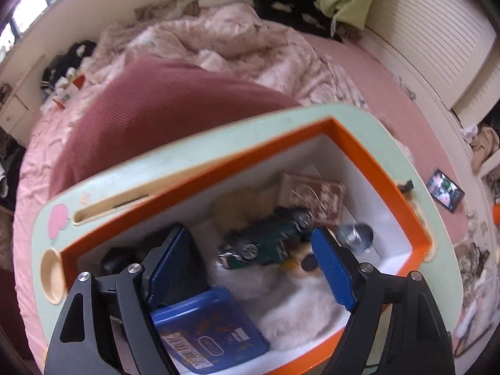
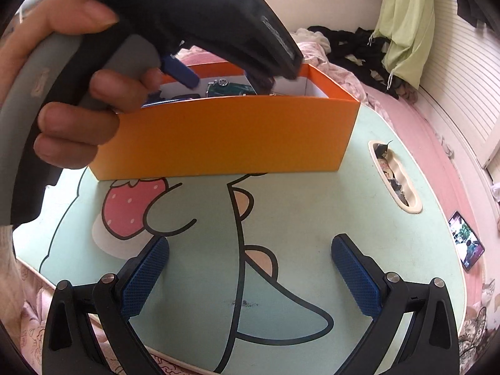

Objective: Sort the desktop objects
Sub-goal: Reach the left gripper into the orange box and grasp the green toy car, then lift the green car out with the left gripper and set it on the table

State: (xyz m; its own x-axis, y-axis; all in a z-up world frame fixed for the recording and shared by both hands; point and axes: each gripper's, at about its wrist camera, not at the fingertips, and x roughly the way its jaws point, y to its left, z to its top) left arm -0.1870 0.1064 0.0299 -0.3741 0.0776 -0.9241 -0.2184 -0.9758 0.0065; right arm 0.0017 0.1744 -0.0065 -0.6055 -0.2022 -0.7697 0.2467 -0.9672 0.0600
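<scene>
Box [image 1: 368, 156] first: you have one orange carton with white inner walls, standing on the mint lap table [image 1: 187, 156] and filling the middle of the left wrist view. Inside it you can count one dark green toy car [image 1: 265, 237] at centre, one blue tin [image 1: 212, 328] at lower left, one brown patterned case [image 1: 312, 197] in the far right corner, one shiny silver piece [image 1: 356, 234] by the right wall, and one white fluffy thing [image 1: 297, 306] along the near side; a dark object at the left end is too blurred to name.

Your left gripper [image 1: 250, 268] hangs over the open box with its jaws spread; the car lies between and just beyond the blue pads [image 1: 334, 268], and you are pinching nothing.

In the right wrist view, the same box [image 2: 231, 137] sits in the upper middle, well beyond your right gripper [image 2: 250, 278], whose jaws stand wide apart over the table's bare cartoon print [image 2: 200, 250]. Your hand [image 2: 75, 118] grips the left tool at upper left.

One phone [image 2: 465, 240] lies on the pink bed [image 1: 390, 100] at the right edge.
</scene>
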